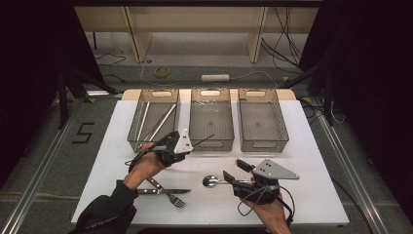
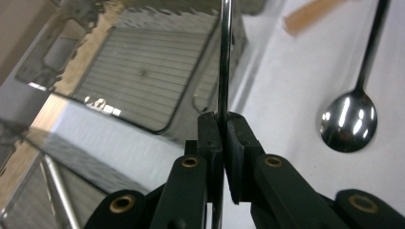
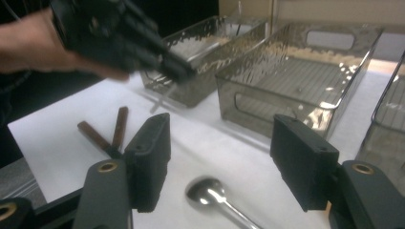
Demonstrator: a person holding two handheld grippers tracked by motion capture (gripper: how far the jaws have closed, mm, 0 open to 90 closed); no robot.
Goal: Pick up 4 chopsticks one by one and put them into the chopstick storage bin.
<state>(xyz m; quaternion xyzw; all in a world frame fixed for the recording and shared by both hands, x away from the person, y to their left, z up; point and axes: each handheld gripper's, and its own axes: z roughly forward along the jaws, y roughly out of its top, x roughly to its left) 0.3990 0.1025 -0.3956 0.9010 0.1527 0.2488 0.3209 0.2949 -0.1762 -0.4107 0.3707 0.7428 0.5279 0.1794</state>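
Both grippers are built of black parts, the left gripper (image 1: pixel 207 138) and the right gripper (image 1: pixel 235 170) each topped by a grey three-cornered plate dotted with small holes. Brass-coloured pivot screws are set in the black jaw arms. Black cables trail from each. A dark sleeve (image 1: pixel 104 207) is worn on the left arm.

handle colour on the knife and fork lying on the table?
Brown, wood-like handles; the right gripper view shows them best.
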